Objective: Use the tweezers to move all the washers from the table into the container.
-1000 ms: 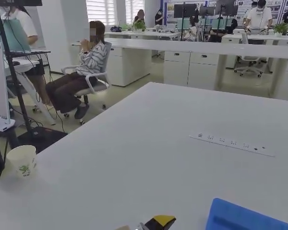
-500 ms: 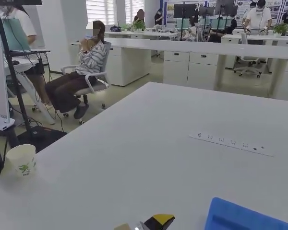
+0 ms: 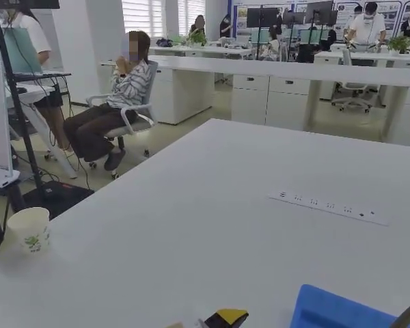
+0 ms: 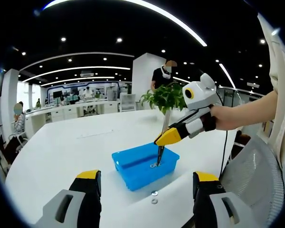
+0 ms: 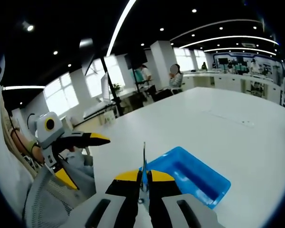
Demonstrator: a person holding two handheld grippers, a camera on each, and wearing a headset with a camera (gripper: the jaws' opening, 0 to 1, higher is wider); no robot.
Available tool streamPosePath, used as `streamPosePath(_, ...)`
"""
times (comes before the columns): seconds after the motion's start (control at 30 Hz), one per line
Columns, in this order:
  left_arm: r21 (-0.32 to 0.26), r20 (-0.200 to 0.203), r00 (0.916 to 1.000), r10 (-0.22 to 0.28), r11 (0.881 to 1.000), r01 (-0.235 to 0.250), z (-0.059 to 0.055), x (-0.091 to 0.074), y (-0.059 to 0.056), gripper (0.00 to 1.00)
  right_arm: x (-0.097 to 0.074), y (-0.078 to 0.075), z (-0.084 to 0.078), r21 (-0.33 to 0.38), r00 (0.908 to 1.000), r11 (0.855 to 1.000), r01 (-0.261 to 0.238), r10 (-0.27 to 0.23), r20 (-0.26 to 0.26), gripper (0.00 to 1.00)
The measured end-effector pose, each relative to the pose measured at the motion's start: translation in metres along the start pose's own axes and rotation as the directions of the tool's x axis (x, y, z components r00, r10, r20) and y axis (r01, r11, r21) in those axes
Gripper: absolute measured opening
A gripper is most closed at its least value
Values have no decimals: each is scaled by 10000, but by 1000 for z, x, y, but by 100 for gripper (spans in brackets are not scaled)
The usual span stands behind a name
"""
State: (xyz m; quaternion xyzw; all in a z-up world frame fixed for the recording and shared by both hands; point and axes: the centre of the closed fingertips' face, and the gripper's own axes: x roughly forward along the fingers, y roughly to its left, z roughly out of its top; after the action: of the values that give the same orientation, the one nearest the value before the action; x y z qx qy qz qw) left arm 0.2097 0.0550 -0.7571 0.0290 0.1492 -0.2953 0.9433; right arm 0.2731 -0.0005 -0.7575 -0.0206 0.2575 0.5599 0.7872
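Left hand-held gripper [image 4: 146, 176]: jaws wide apart, empty. Two washers [image 4: 154, 194] lie on the bench [image 4: 61, 152] just beside the blue container [image 4: 137, 178]. Right hand-held gripper [image 5: 143, 175] clamps tweezers [image 5: 144, 156], tips at a washer [image 4: 153, 166] inside the container. Beyond: power strip [image 3: 328, 205], paper cup [image 3: 29, 230], seated person [image 3: 116, 102].

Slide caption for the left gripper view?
Right gripper holds tweezers tip-down in the blue container; two washers lie on the table.
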Motion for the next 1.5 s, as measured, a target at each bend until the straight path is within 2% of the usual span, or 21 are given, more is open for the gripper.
streamPosePath(0.07,8,-3,10000,12,10000,-12,0,0,0,80,-1,-4,1,-67,9999,9999,135,-135,-4,3)
streamPosePath(0.2,-13,34,10000,0,10000,0,1,0,0,80,1,-13,4,249,9994,9991,346,-348,76,3)
streamPosePath(0.3,-41,74,10000,42,10000,-42,1,-1,1,80,4,-24,1,376,9971,9965,753,-749,-114,3)
streamPosePath(0.5,14,116,9999,85,10000,-85,2,-1,2,80,15,-38,-3,672,9957,9940,861,-836,-394,3)
streamPosePath(0.77,-104,297,9992,250,9996,-247,5,-3,6,80,30,-52,-10,677,9917,9921,1058,-1003,-805,3)
streamPosePath(0.93,9,236,9991,353,9994,-354,4,-4,7,80,37,-63,-20,434,9831,9901,1331,-1264,-1326,3)
streamPosePath(1.07,-36,276,9987,417,9991,-416,5,-4,8,80,40,-66,-27,414,9788,9894,1392,-1311,-1574,3)
streamPosePath(1.5,-39,206,9990,385,9993,-384,3,-3,7,80,42,-63,-32,406,9762,9892,1410,-1321,-1718,3)
